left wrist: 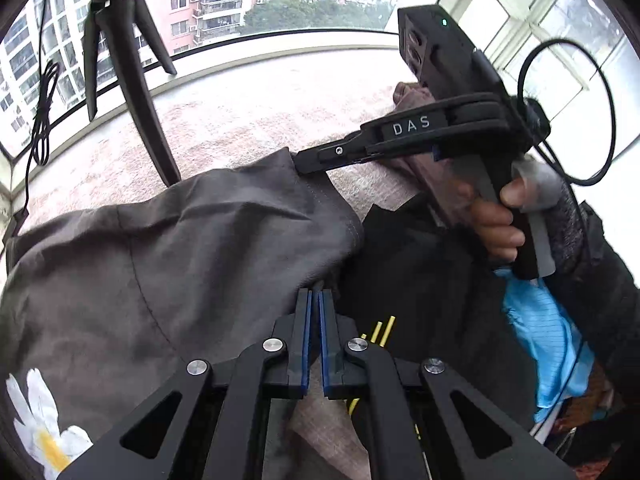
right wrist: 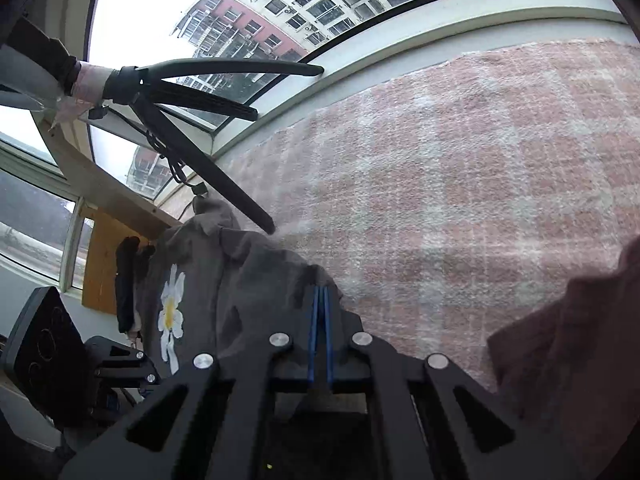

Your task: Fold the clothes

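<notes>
A dark grey garment [left wrist: 180, 248] with a white daisy print [left wrist: 40, 420] is held up over the pink checked blanket [left wrist: 256, 108]. My left gripper [left wrist: 315, 294] is shut on the garment's lower edge. My right gripper [left wrist: 300, 162] is shut on the garment's upper corner, a little farther away. In the right wrist view the right gripper [right wrist: 321, 292] pinches the grey garment [right wrist: 240, 280], with the daisy [right wrist: 171, 312] at left. The left gripper's body [right wrist: 124, 364] shows at lower left there.
A black tripod [left wrist: 132, 80] stands on the blanket by the window; it also shows in the right wrist view [right wrist: 192, 96]. A brownish-pink garment [right wrist: 580, 340] lies at right. Black clothing [left wrist: 420, 272] and a light blue cloth [left wrist: 544, 328] lie nearby.
</notes>
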Available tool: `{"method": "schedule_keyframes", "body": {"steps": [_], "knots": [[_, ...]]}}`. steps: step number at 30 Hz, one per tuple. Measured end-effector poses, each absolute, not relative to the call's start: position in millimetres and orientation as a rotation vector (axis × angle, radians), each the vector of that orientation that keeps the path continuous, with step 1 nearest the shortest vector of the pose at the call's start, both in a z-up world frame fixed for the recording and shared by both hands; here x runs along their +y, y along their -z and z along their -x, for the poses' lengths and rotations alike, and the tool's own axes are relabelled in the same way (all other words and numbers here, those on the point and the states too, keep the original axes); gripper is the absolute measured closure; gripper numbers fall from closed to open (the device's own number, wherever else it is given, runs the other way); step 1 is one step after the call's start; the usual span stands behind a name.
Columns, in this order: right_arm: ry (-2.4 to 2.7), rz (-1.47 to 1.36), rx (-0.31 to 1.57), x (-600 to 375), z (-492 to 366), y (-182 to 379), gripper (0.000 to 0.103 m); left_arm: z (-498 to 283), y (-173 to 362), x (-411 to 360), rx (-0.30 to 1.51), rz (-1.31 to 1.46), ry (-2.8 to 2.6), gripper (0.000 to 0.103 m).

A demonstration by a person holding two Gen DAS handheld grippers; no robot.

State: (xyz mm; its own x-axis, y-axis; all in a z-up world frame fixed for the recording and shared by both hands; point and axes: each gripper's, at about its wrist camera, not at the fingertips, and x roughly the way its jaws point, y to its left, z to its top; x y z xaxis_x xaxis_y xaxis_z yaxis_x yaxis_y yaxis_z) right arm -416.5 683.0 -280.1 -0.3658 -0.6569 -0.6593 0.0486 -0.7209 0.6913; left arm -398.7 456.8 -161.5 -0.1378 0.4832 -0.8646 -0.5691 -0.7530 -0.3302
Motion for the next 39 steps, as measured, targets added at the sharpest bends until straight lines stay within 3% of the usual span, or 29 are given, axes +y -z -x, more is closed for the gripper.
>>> {"method": "schedule_keyframes", "body": {"steps": [3,6,11,15,21,23,25,27,28,31,39], "knots": [[2.187,-1.332,-0.831,686.4,419.8,254.9,0.1,397.9,145.4,431.9,-0.128,1.404,-1.897,0.101],[2.314,-1.379,-0.687,679.7,428.8,238.0,0.1,394.0,153.8,425.7,-0.158,1.436,-1.86,0.096],[2.356,-1.526,-0.596,688.2,433.8,252.8,0.089,380.9,169.5,445.7,0.066,1.497,-1.893,0.092],[2.328,-1.544,-0.653,700.4,429.8,267.4,0.087,363.6,160.2,483.8,0.333,1.325,-1.932,0.072],[2.26,-1.536,-0.699,700.1,429.9,283.7,0.071,363.1,200.1,542.8,0.533,1.317,-1.879,0.072],[2.279,-1.509,-0.673,693.5,432.8,283.3,0.071,366.8,210.9,545.3,0.506,1.342,-1.889,0.075],[2.303,-1.476,-0.632,685.6,435.7,282.3,0.071,372.3,209.2,536.3,0.39,1.349,-1.934,0.092],[2.306,-1.461,-0.592,678.1,436.3,282.6,0.077,377.0,204.6,523.5,0.245,1.351,-1.979,0.101],[2.289,-1.47,-0.598,676.1,436.2,284.0,0.097,378.7,201.0,515.2,0.159,1.35,-2.001,0.102],[2.295,-1.44,-0.676,679.4,429.7,274.6,0.097,376.0,187.3,492.4,-0.05,1.297,-2.018,0.103],[2.423,-1.298,-0.585,649.1,408.4,215.4,0.097,374.7,178.1,432.2,-0.27,1.273,-2.114,0.103]]}}
